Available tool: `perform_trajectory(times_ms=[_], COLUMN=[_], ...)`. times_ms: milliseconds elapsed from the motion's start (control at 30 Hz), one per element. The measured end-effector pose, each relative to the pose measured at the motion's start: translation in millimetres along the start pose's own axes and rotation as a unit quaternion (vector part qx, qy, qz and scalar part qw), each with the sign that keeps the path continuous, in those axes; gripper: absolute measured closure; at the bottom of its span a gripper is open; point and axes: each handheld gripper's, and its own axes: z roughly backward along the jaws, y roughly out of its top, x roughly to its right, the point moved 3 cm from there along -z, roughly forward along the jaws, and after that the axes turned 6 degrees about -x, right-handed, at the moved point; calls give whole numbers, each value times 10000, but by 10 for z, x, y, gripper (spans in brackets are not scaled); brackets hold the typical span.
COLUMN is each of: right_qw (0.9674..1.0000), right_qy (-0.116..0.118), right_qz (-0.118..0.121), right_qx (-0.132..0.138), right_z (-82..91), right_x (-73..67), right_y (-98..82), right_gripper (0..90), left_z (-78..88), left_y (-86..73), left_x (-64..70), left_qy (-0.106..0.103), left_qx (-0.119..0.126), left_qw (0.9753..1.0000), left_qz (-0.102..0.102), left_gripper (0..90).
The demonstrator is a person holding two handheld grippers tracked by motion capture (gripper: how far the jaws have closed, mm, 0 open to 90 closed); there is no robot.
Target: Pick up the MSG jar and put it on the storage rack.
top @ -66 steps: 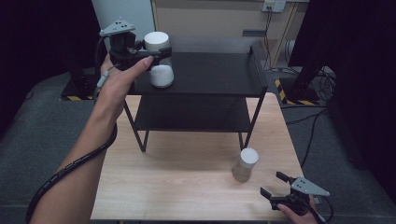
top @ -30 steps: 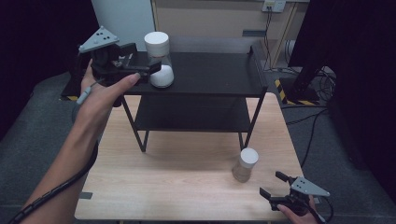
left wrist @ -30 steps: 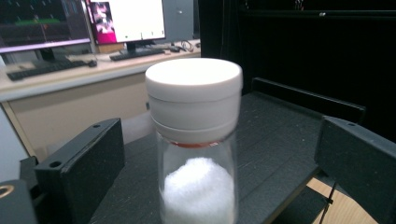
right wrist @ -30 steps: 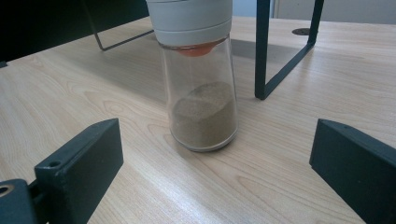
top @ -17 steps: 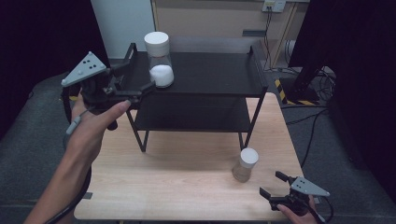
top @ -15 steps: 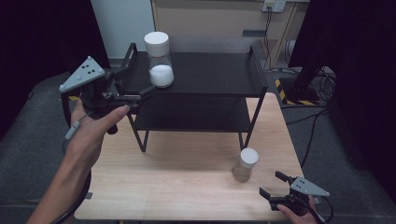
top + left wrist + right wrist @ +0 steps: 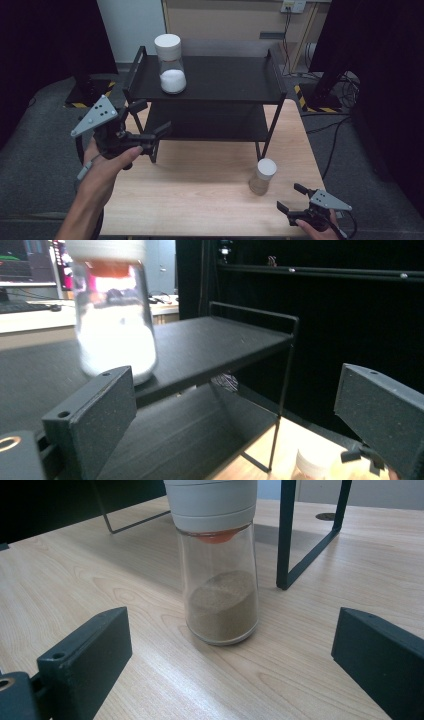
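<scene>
A glass jar of white powder [image 7: 171,65] with a white lid stands on the left part of the black rack's top shelf [image 7: 225,80]. My left gripper [image 7: 151,119] hovers open and empty off the rack's front left corner, apart from that jar. In the left gripper view the white jar [image 7: 115,325] stands beyond the open jaws. A jar of brown powder [image 7: 263,176] stands upright on the wooden table [image 7: 200,190]. My right gripper [image 7: 290,197] rests open just in front of it. In the right gripper view the brown jar [image 7: 220,580] stands beyond the wide-apart fingers [image 7: 85,655], untouched.
The rack has a lower shelf [image 7: 210,120] and thin legs [image 7: 287,535] on the table's far half. Dark floor, cables and black stands surround the table. Bare wood lies between the rack and the front edge.
My left gripper has let go of the white jar on the top shelf and has drawn back left, down and toward the person. The jar stays put. The right gripper has not moved.
</scene>
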Motion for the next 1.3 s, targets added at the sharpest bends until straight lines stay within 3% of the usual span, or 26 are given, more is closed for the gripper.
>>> perform_trajectory(times_ms=[367, 533, 1300], right_qw=[10000, 10000, 10000], right_qy=[6, -4, -28], right_qz=[31, 29, 32], right_qx=[-16, -22, -24], right_z=[-9, -7, 2], right_x=[-10, -7, -7], right_y=[5, 4, 3], right_gripper=[33, 33, 33], left_z=[-130, -181, -327], left_y=[-423, -609, -1214], left_x=[110, 144, 254], left_qy=[-76, -78, 27], left_qx=[-260, -260, -525], left_qw=[9996, 9996, 9985], left_qz=[-125, -46, -174], left_gripper=[25, 24, 29])
